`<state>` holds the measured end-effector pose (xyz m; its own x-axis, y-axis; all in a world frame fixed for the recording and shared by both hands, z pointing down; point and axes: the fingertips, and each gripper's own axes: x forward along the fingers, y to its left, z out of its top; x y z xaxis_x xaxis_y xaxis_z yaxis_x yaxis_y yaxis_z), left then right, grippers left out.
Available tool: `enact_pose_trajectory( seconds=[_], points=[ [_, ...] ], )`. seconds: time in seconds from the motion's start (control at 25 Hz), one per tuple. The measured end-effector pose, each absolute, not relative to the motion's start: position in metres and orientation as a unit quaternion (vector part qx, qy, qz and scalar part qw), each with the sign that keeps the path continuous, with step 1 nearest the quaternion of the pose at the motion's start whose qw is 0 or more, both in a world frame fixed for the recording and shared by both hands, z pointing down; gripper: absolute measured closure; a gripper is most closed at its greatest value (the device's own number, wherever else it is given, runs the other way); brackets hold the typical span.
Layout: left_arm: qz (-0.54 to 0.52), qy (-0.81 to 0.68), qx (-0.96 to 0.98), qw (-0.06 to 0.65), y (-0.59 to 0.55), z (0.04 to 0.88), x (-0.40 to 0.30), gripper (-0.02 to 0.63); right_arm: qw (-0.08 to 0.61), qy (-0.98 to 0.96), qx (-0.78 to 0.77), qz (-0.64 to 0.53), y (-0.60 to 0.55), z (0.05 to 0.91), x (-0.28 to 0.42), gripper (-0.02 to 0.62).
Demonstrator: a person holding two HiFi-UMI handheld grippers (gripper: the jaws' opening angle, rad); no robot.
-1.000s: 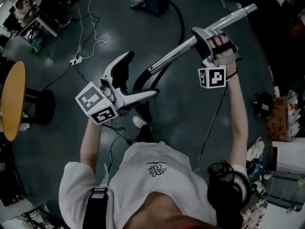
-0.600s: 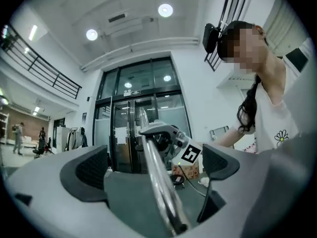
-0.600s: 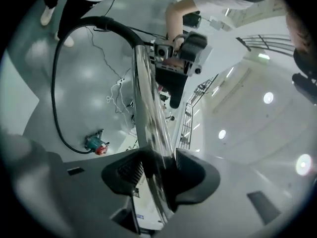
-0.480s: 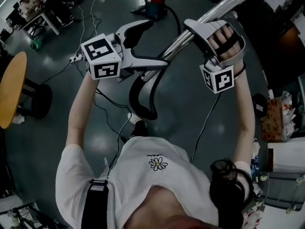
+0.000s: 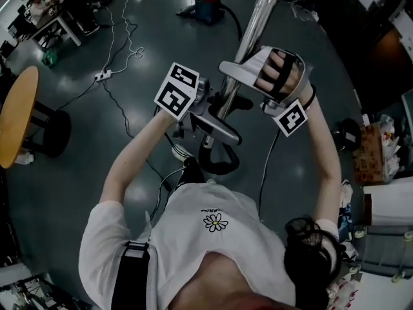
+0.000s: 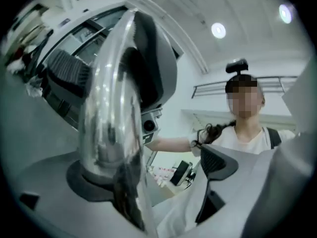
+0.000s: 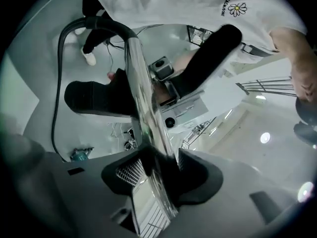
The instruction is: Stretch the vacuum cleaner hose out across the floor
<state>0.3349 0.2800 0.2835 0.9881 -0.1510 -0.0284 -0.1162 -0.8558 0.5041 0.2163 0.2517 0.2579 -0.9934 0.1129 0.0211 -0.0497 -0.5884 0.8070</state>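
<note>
On the floor, the vacuum cleaner [image 5: 208, 4] sits near the far edge, left of the raised tube [image 5: 257, 21], the hose [image 5: 222, 168] loops beside the person's shoe [image 5: 181, 152], and the power strip [image 5: 102, 79] lies between the vacuum cleaner and the round table [image 5: 16, 121] at the left edge.

Under you is a dark, glossy grey floor [image 5: 77, 192]. At its far edge sits the red vacuum cleaner [image 5: 208, 2] with its black hose [image 5: 235, 19] curving off it, and white cables [image 5: 134, 53] trail to a power strip [image 5: 102, 79]. At your left a round wooden table [image 5: 16, 124] stands on its black base [image 5: 57, 141], and boxes [image 5: 374, 157] are piled at your right.
</note>
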Motion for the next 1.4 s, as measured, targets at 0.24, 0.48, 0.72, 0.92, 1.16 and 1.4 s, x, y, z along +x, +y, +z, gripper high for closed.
enact_pose_trajectory(
  seconds=[0.24, 0.48, 0.72, 0.92, 1.16, 1.4],
  points=[
    [-0.064, -0.191, 0.936, 0.287, 0.267, 0.326, 0.335, 0.536, 0.058, 0.442, 0.021, 0.895, 0.258, 0.267, 0.22, 0.399],
    [-0.034, -0.21, 0.933, 0.291, 0.265, 0.335, 0.347, 0.541, 0.042, 0.494, -0.014, 0.869, 0.239, 0.244, 0.236, 0.388],
    [0.012, -0.184, 0.939, 0.291, 0.26, 0.332, 0.366, 0.541, 0.001, 0.535, -0.098, 0.839, 0.208, 0.218, 0.271, 0.353],
    [-0.004, -0.179, 0.94, 0.292, 0.271, 0.347, 0.371, 0.541, 0.11, 0.787, -0.327, 0.512, 0.114, 0.088, 0.382, 0.344],
    [-0.084, -0.186, 0.947, 0.248, 0.246, 0.301, 0.384, 0.541, 0.041, 0.997, 0.071, 0.013, 0.199, 0.174, 0.359, 0.344],
    [-0.168, -0.19, 0.942, 0.218, 0.217, 0.262, 0.385, 0.541, -0.044, 0.983, 0.111, -0.14, 0.243, 0.27, 0.379, 0.344]
  ],
)
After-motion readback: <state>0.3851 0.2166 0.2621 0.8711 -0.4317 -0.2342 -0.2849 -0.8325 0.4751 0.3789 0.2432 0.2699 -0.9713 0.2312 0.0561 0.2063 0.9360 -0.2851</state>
